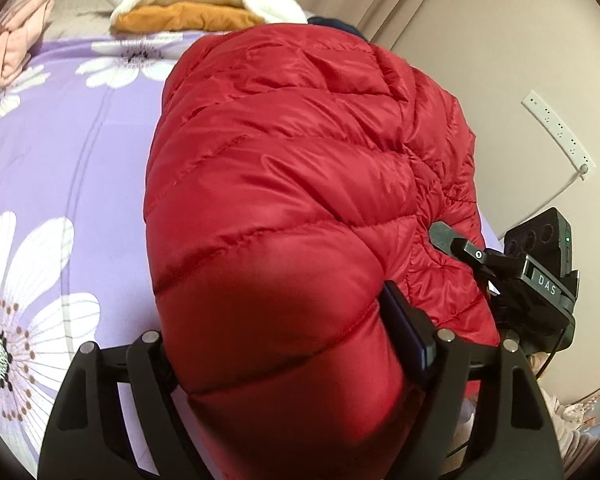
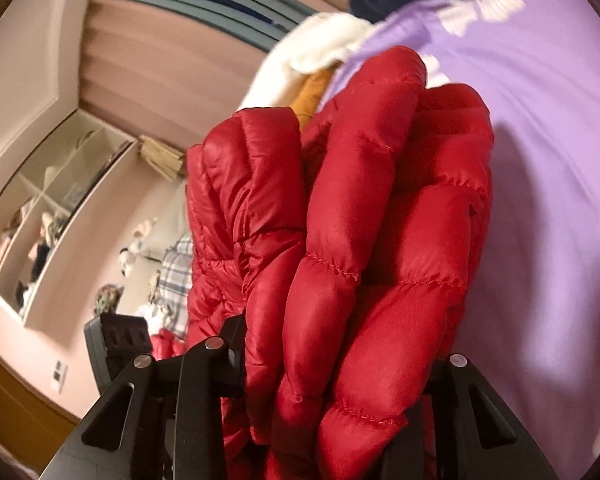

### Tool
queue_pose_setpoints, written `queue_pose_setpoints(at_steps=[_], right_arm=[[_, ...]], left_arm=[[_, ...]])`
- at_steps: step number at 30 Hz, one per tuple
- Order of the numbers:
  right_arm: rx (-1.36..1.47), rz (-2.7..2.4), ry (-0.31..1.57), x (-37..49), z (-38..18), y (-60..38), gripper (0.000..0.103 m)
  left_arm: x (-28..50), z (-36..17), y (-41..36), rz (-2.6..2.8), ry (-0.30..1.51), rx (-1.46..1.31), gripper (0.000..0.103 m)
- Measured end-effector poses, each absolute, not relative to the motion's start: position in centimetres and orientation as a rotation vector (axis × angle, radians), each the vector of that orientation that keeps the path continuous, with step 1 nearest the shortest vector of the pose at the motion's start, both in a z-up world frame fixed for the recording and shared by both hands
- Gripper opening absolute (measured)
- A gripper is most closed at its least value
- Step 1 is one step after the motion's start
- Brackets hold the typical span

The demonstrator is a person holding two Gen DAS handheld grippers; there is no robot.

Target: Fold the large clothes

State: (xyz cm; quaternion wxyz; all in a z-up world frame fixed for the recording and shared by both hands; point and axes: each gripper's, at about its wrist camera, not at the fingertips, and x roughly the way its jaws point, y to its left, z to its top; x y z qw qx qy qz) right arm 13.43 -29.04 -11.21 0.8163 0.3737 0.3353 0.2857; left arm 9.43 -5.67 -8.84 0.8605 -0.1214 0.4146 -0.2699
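Your red quilted puffer jacket (image 1: pixel 292 184) lies bunched and glossy on the purple flowered bed (image 1: pixel 60 152), its thick folds filling both your left gripper (image 1: pixel 284 360) and right gripper (image 2: pixel 340 376), whose fingers clamp it, their tips buried in fabric.

"das" in white letters on black label of right gripper (image 1: pixel 440 236) body.

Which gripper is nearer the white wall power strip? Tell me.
Right. The right gripper grips the red jacket on its wall side, below the power strip; the left gripper holds it farther away.
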Motion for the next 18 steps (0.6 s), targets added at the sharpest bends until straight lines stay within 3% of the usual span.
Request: queue_pose_setpoints(at_steps=[18], right_arm=[[0.679,0.673,0.647,14.9,-9.8,-28.1,0.037]], left_arm=[[8.7,-6.2,-3.4,-0.548,0.784,-0.268,0.081]])
